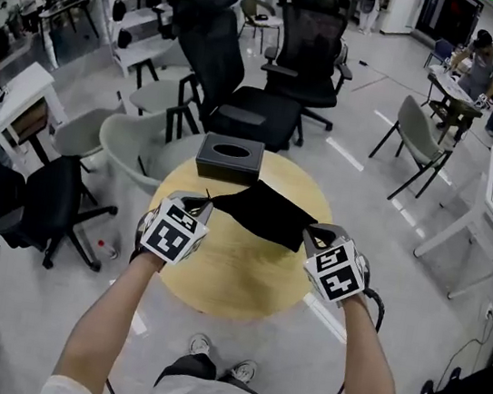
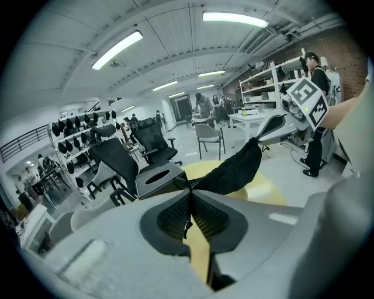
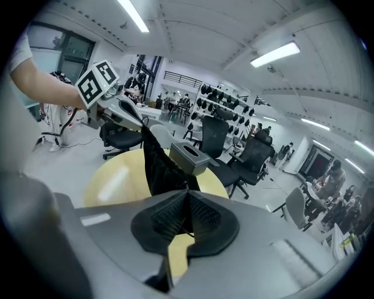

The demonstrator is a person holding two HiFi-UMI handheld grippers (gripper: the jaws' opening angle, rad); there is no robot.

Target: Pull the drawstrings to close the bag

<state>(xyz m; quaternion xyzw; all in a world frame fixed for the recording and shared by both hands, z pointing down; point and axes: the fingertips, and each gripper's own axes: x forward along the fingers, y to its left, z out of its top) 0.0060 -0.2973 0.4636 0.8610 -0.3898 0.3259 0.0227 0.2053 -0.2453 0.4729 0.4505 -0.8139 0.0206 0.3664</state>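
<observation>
Both tools are squeezed shut. The left gripper is pinching a thin drawstring and the right gripper has the other one. The black bag hangs stretched between them, over the far half of the round table, just in front of the tissue box. My worry is that those cords are skinny, so a jerky or lopsided pull could slip one out of the pads. That'd probably leave the mouth half cinched.
</observation>
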